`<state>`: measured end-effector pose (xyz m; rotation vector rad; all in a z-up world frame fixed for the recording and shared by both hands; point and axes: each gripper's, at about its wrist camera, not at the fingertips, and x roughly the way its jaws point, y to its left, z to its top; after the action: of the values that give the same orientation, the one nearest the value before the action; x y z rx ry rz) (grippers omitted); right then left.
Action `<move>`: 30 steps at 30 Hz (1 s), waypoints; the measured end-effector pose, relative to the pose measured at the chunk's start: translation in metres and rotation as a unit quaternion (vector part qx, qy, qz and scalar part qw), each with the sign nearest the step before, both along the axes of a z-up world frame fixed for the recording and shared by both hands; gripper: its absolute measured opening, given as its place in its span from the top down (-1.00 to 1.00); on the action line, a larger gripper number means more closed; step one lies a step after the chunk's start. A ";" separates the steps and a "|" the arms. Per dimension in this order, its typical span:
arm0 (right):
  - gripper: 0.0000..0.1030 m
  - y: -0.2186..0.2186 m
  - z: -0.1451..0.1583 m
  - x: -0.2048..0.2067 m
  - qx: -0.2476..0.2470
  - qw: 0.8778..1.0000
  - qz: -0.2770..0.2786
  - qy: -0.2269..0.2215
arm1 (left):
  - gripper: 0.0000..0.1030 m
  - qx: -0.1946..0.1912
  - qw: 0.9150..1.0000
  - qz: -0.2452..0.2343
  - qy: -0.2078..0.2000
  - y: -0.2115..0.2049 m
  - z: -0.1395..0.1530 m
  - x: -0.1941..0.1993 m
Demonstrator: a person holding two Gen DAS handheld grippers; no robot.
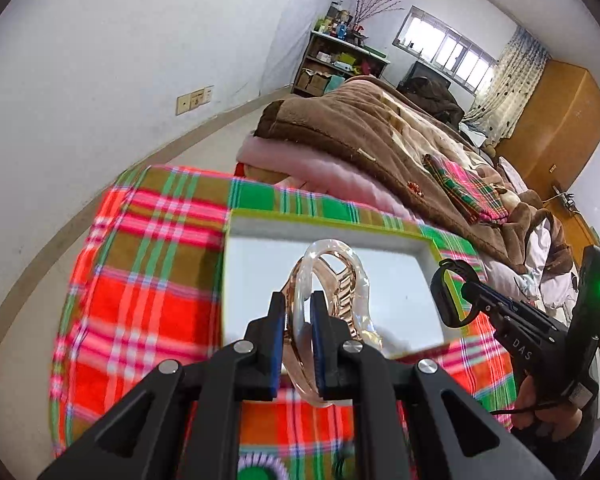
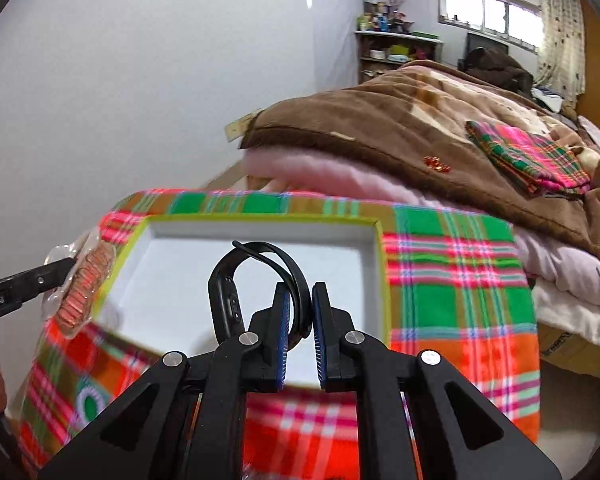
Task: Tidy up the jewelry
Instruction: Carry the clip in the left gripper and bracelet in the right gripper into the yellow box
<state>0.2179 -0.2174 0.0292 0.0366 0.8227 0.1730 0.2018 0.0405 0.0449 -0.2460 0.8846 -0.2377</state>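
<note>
left tool (image 1: 297, 322) grips wrapped bracelet (image 1: 332, 280).

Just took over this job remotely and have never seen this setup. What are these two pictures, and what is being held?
No robot arm here: a person carries a handheld two-finger tool in each hand, each with a camera looking along its fingers. In the left view, the left tool is shut on a rose-gold watch in clear wrapping. In the right view, the right tool is shut on a black wristband. Below both sits a white tray on a plaid cloth.
</note>
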 end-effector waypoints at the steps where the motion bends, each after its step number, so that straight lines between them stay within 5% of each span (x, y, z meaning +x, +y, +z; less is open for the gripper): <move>1: 0.78 -0.003 -0.001 0.004 0.001 1.000 -0.004 0.002 | 0.75 0.001 1.000 0.000 0.003 -0.003 -0.001 0.006; 15: 0.78 -0.021 -0.040 0.063 -0.007 0.997 -0.052 0.051 | 0.75 0.024 0.999 -0.007 0.042 -0.022 -0.037 0.066; 30: 0.78 -0.011 -0.052 0.074 -0.044 0.996 -0.052 0.056 | 0.75 0.045 0.997 0.000 0.058 -0.022 -0.059 0.077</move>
<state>0.2921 -0.2282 -0.0227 0.0066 0.9382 0.0376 0.2787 0.0189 -0.0137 -0.1768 1.0089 -0.1850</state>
